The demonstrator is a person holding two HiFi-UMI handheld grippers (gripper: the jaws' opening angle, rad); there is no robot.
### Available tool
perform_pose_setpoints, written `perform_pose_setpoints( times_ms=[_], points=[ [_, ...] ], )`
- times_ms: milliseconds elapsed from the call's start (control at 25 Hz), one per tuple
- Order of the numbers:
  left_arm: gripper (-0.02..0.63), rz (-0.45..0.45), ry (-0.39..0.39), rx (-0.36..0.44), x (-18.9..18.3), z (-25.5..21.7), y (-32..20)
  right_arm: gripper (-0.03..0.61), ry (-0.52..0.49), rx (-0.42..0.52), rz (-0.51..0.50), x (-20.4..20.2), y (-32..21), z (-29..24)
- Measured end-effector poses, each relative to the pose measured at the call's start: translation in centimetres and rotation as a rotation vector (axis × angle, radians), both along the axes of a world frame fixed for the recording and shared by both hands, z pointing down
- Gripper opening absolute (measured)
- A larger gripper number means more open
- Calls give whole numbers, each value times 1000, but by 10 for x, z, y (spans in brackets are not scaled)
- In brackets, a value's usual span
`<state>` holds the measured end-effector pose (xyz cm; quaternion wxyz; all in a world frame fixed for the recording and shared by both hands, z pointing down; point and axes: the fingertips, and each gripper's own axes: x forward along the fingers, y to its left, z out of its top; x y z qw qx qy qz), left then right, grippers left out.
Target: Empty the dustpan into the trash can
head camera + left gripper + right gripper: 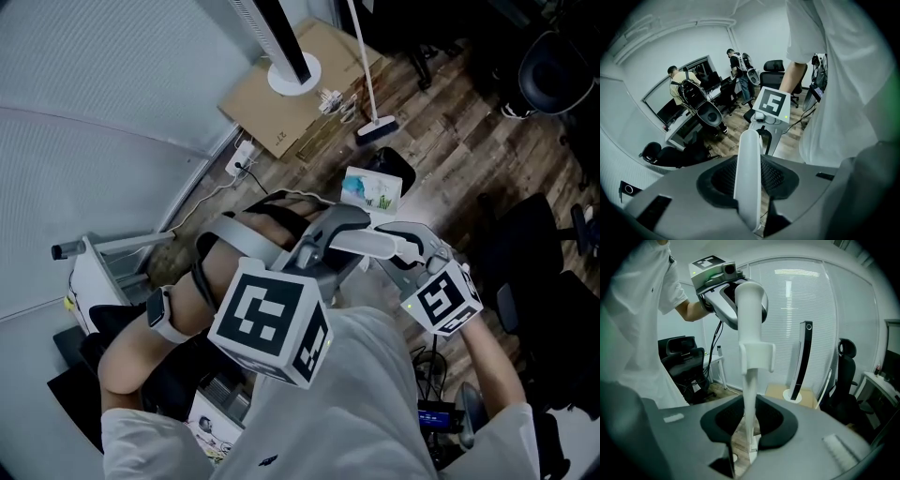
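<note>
Both the left hand-held gripper [749,174] and the right hand-held gripper [749,422] clamp the dustpan handle [751,301], so uneven pulling could twist it and spill the contents.

Dustpan: only its white handle [367,244] shows, a long rounded bar with a clip bracket partway along. It runs between my left claw [330,236] and right claw [405,248], and both are clamped on it. The pan end is hidden. A black can [397,165] stands on the floor [450,141] beyond.
</note>
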<state>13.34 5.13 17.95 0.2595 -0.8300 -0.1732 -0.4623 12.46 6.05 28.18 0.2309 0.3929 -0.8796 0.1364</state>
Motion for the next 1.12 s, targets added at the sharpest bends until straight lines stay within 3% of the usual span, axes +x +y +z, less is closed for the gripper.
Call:
perform_pose_setpoints(
  times_ms=[320,640,920,1120],
  points=[
    [120,-82,65,-86,28,8,-12,86,35,-58,-53,30,-8,10],
    [120,-206,154,-185,40,24,-23,86,108,-98,-205,50,-14,27],
    [120,-362,198,-388,36,46,-39,86,167,-181,-344,52,-25,46],
    [118,-524,240,-560,25,55,-50,86,225,-225,-463,49,-36,51]
  ],
)
